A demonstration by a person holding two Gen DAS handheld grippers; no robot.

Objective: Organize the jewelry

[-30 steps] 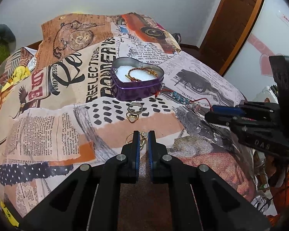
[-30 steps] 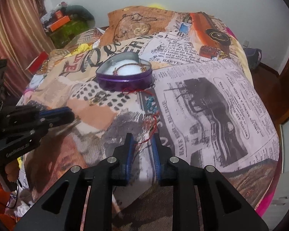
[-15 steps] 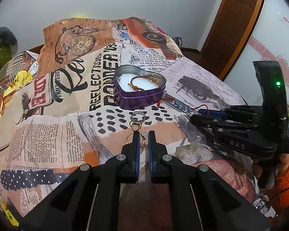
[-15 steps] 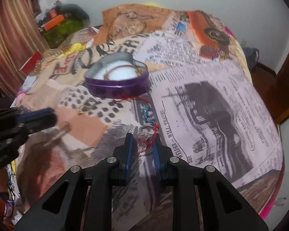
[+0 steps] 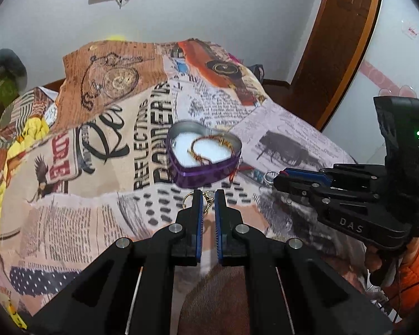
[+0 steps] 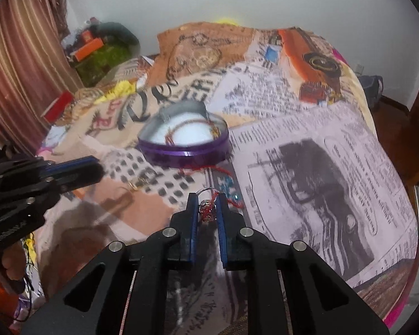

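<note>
A purple heart-shaped tin (image 5: 206,176) (image 6: 181,156) with a white lining sits mid-bed and holds a gold and red bracelet (image 5: 209,146) (image 6: 187,128). My right gripper (image 6: 208,195) (image 5: 278,177) is closing, its pads touching a beaded charm of a red cord bracelet (image 6: 208,209), whose cord trails up to the tin. My left gripper (image 5: 208,192) (image 6: 97,167) is shut with nothing in it, tips just over gold rings (image 5: 188,198) (image 6: 135,185) lying on the cloth. A silver ring (image 5: 269,177) lies beside the right gripper's tip.
The bed is covered with a newsprint-patterned cloth (image 5: 97,223). A wooden door (image 5: 335,55) stands to the right, a striped curtain (image 6: 22,55) and clutter (image 6: 103,53) to the left. A hand in an orange sleeve (image 5: 413,268) holds the right gripper. The bed's right edge (image 6: 405,279) drops off.
Both views have crept closer to the tin. The right gripper's fingers narrowed onto the beaded charm of the red cord, which before lay loosely between them. The left gripper stayed shut.
</note>
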